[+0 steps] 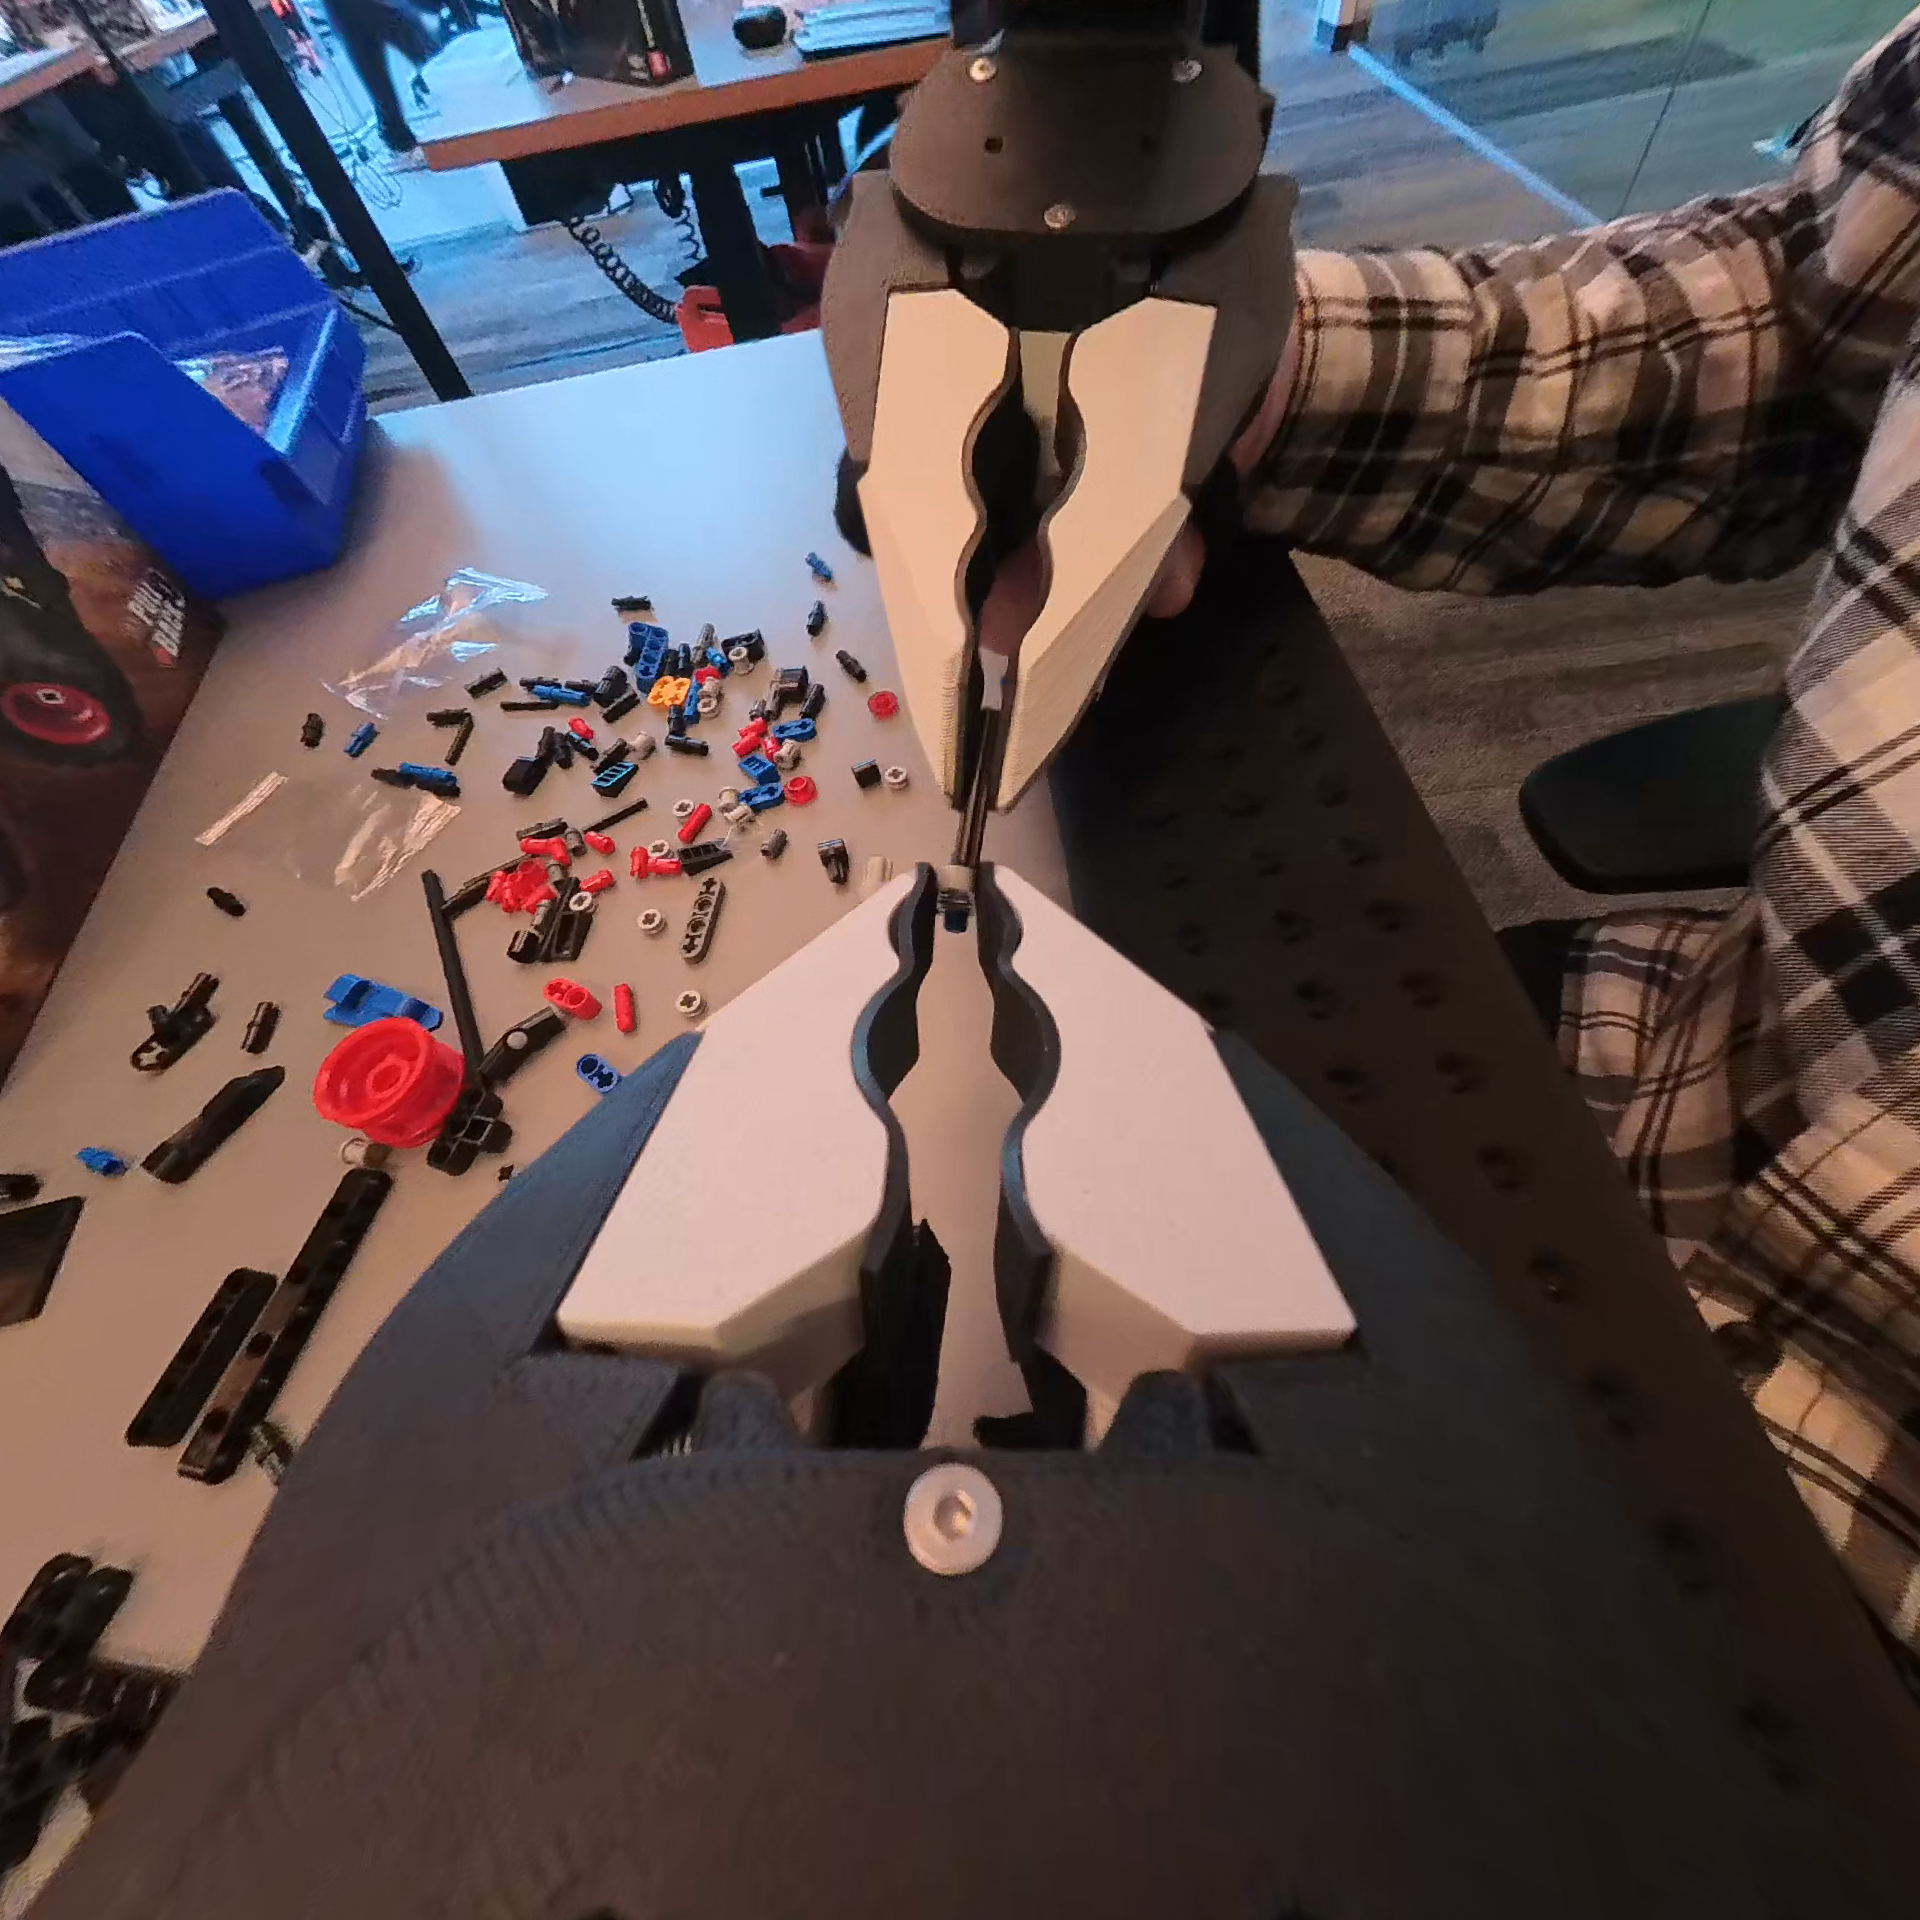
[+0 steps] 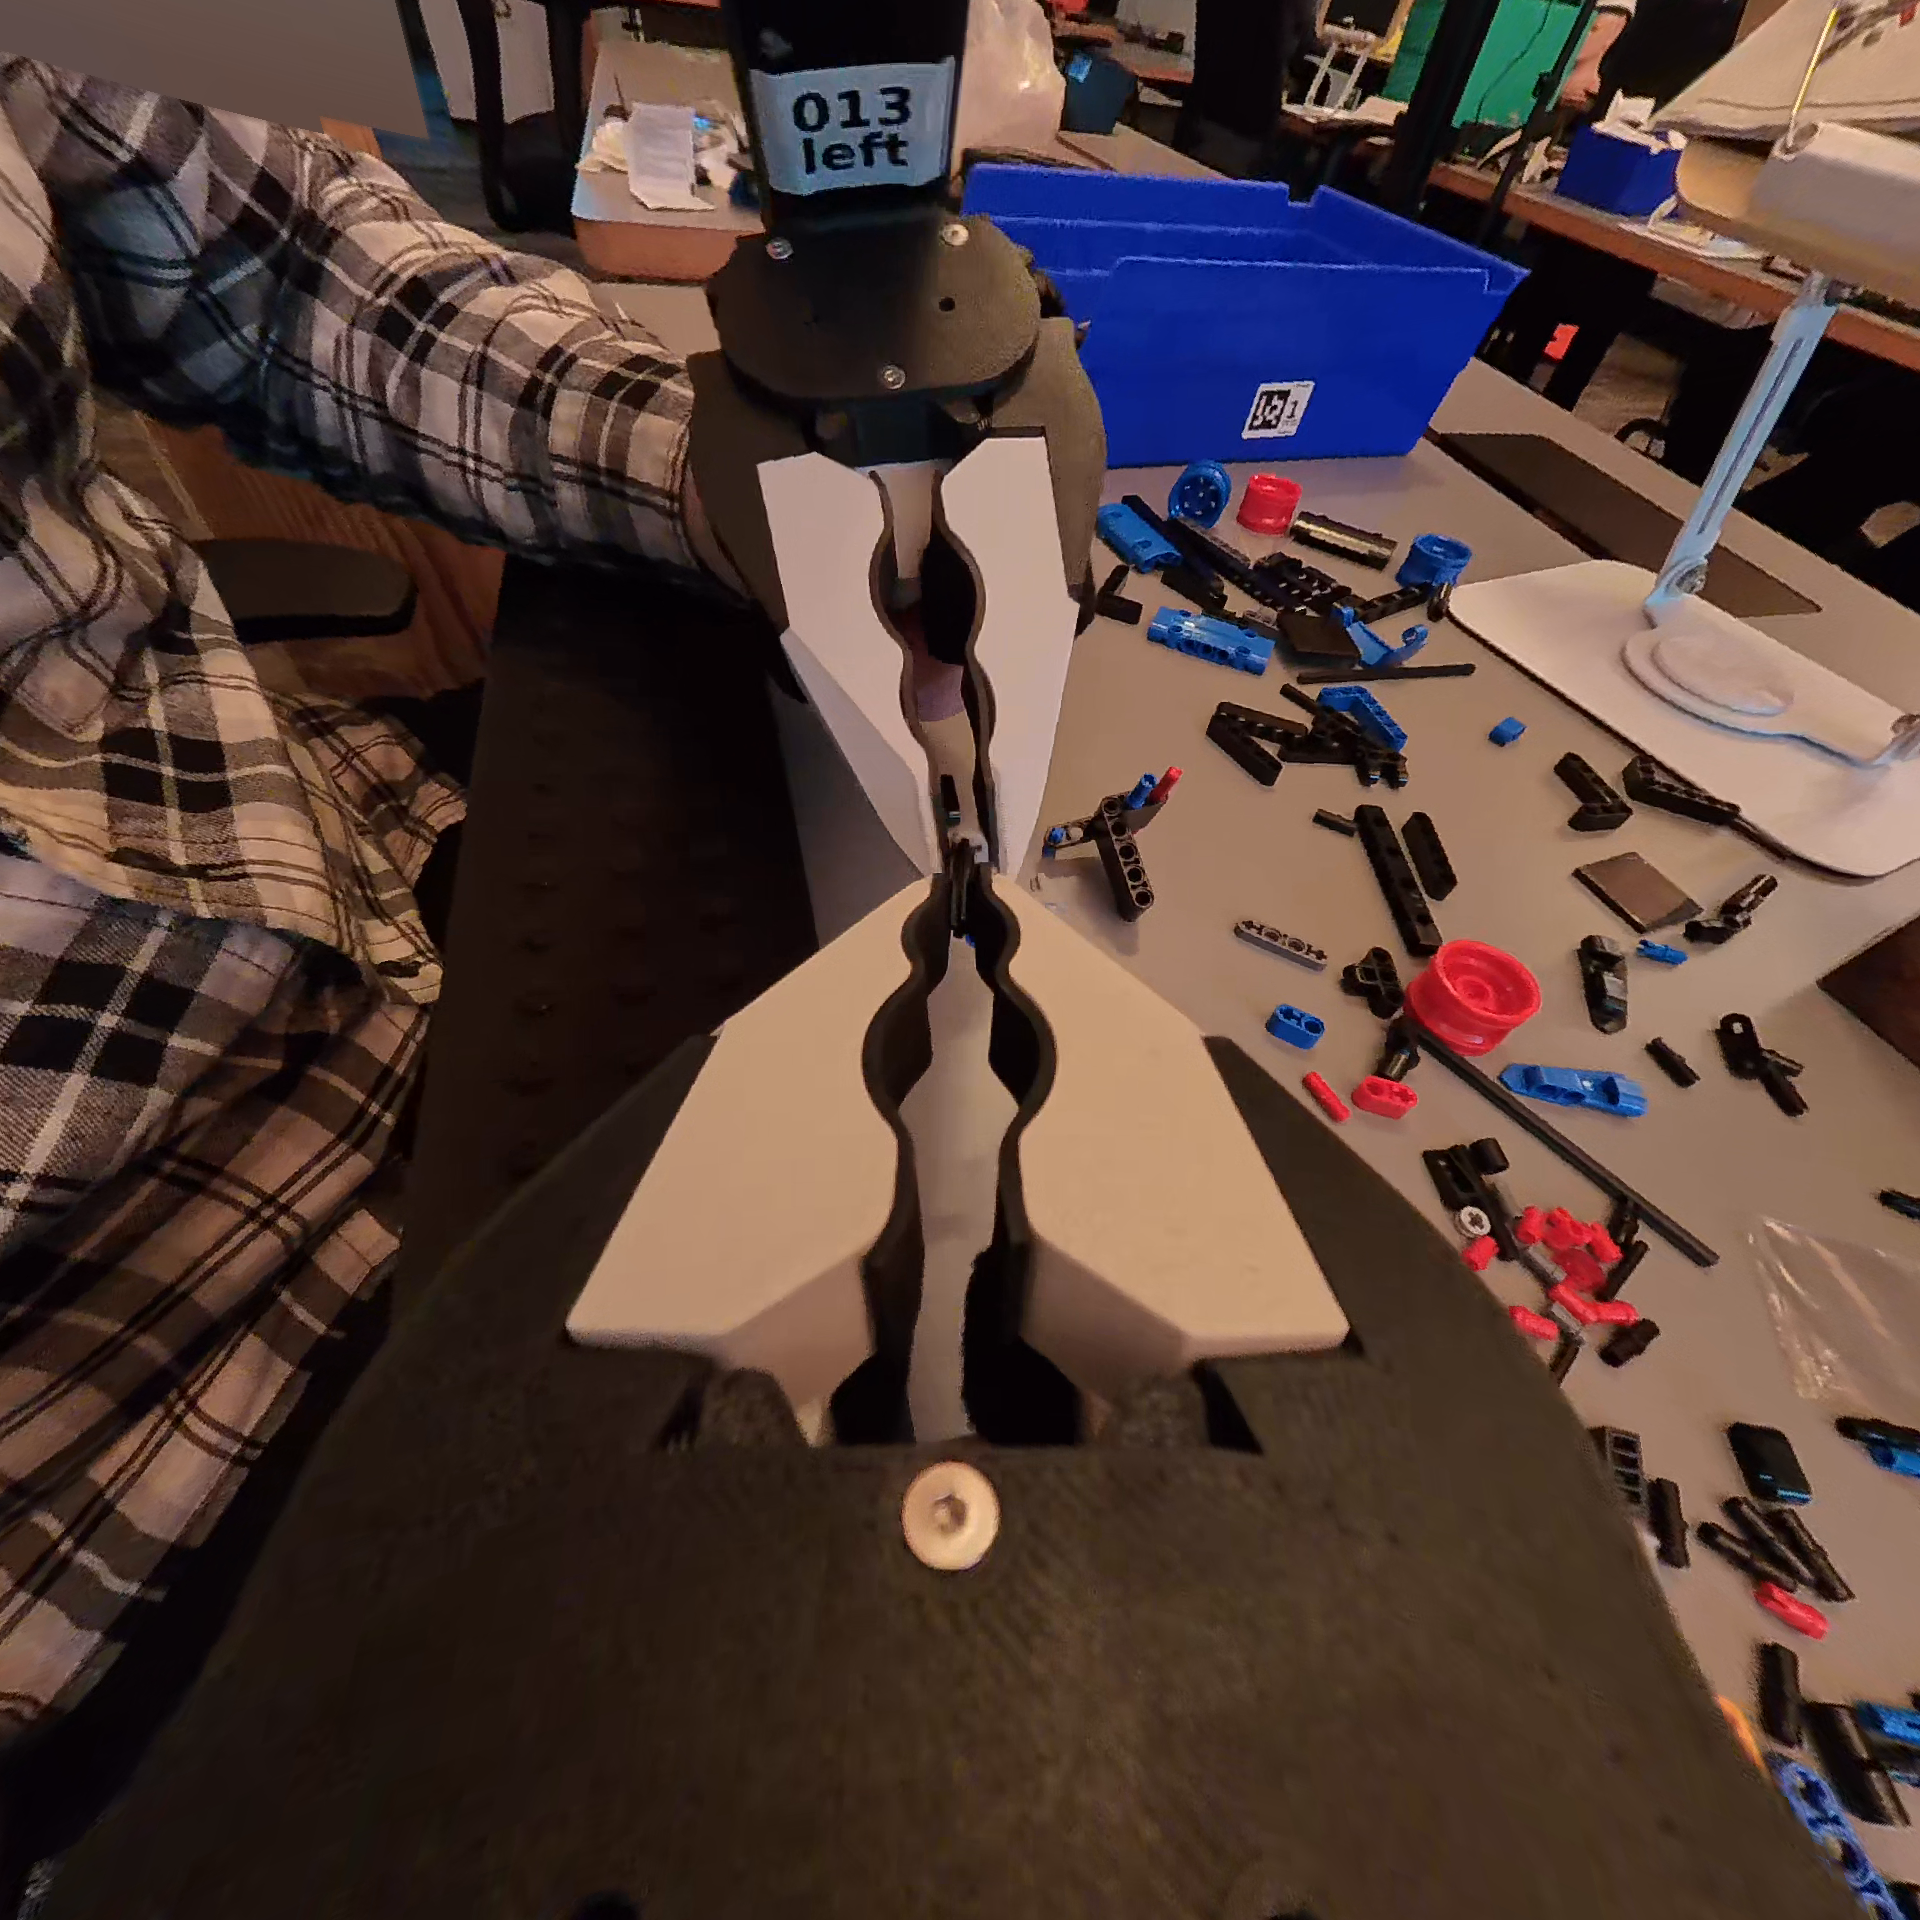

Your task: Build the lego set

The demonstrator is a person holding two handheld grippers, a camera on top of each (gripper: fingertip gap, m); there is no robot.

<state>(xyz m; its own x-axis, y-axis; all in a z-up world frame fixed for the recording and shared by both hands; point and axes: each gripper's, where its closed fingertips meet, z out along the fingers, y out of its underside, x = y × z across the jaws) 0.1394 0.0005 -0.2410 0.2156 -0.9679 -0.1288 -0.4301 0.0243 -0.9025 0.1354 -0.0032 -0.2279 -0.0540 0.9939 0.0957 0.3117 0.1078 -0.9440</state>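
A: Left wrist view: your left gripper (image 1: 954, 888) is pinched nearly closed on a small grey-blue piece (image 1: 953, 896) right at the tips.
B: And the R one?
A: Your right gripper (image 1: 975, 805) faces it tip to tip, fingers clamped on a thin black rod (image 1: 972, 821) that touches the small piece.
B: Right wrist view agrees?
A: Yep, both sets of tips meet above the table edge (image 2: 862, 862). Loose lego parts (image 1: 665, 748) lie scattered on the table, red wheel (image 1: 387, 1081) among them, blue bin (image 2: 1247, 343) behind.
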